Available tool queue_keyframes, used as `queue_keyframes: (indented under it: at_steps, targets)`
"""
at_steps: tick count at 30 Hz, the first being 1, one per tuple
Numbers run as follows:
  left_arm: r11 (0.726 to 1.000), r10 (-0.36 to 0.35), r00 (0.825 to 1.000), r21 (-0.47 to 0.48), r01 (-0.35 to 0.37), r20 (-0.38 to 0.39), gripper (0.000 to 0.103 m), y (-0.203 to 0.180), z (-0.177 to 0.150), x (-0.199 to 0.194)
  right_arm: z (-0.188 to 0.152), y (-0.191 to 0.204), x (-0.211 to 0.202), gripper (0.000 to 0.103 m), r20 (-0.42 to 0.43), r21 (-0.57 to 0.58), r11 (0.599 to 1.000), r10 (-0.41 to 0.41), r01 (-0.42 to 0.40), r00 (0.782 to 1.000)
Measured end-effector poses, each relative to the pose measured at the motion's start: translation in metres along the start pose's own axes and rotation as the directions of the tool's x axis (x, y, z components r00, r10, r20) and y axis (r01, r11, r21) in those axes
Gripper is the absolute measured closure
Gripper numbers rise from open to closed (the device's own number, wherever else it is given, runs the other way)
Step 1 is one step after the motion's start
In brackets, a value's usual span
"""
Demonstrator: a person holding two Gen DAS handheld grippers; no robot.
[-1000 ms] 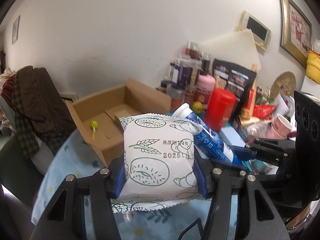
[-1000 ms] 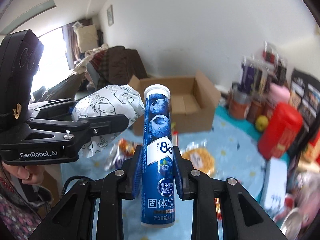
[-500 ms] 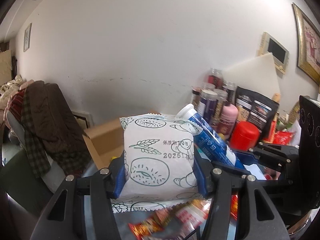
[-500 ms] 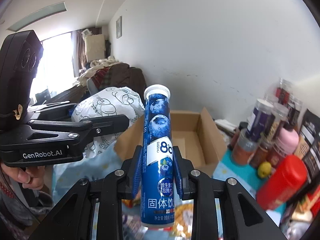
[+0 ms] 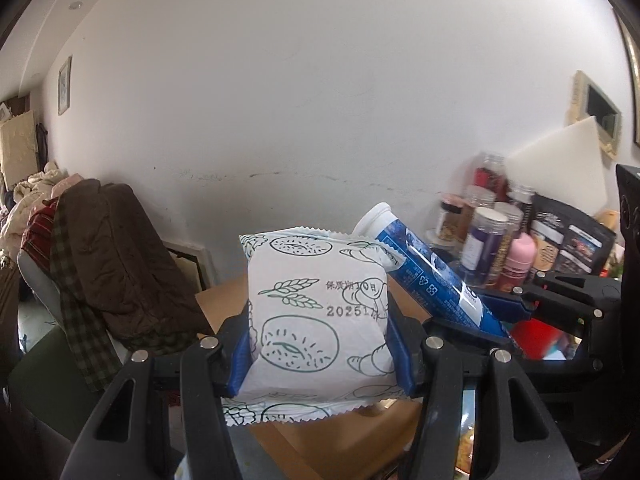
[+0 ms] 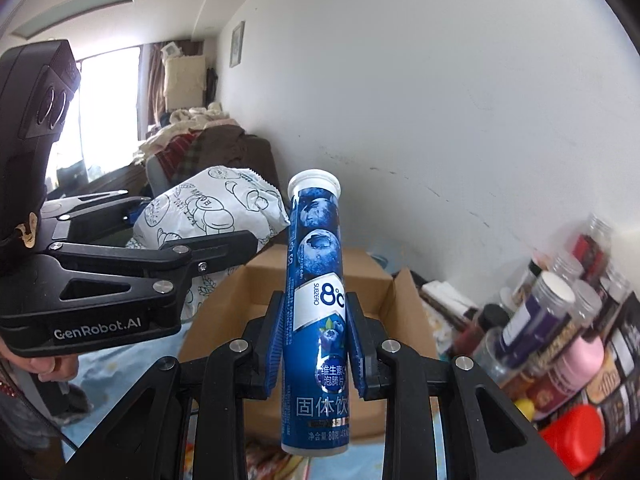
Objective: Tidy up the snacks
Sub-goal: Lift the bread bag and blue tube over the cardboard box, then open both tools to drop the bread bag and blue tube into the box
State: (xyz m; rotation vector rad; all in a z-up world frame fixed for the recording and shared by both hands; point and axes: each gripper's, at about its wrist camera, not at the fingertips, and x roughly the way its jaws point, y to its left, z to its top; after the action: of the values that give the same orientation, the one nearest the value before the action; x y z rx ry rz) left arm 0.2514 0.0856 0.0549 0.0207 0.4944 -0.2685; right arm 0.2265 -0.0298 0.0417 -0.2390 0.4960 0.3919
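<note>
Left gripper (image 5: 320, 354) clenched on white snack pack (image 5: 316, 316), held aloft. Right gripper (image 6: 316, 350) clamped around blue tablet tube (image 6: 316, 308), upright, just beside pack. Cardboard box (image 6: 384, 304) open below and ahead; its inside mostly hidden, probably near empty. Both items not yet placed. Jars (image 6: 560, 316) crowd table's right edge, unsorted.

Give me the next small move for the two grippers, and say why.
Probably carry both forward and down over the open cardboard box: the left gripper clamps the white snack packet, the right gripper clamps the blue tablet tube, both held above it.
</note>
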Motion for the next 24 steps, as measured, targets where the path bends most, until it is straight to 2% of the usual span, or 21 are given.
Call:
queue_keyframes:
  at_steps: [3,9,14,18,24]
  targets:
    - [1.000,-0.003,0.999,-0.022,0.002,-0.046,0.048,0.011,0.003,0.021,0.005,-0.002,0.023,0.075,-0.027,0.003,1.000,0.005,-0.005,1.000]
    - [0.999,0.044,0.993,-0.022,-0.047,-0.112,0.048,0.021,0.002,0.058,0.009,-0.009,0.065,0.075,-0.069,0.016,0.999,0.038,-0.037,0.997]
    - [0.998,0.054,0.984,-0.023,-0.059,-0.167,0.048,0.025,-0.004,0.087,0.007,-0.012,0.091,0.075,-0.108,0.008,1.000,0.020,-0.020,0.994]
    - [0.998,0.057,0.973,-0.012,-0.061,-0.224,0.048,0.027,-0.010,0.110,0.000,-0.016,0.111,0.075,-0.155,0.011,1.000,0.009,-0.007,0.988]
    - [0.998,0.054,0.944,0.005,-0.055,-0.324,0.048,0.023,-0.021,0.147,-0.015,-0.023,0.138,0.075,-0.228,0.035,0.999,0.017,-0.010,0.974]
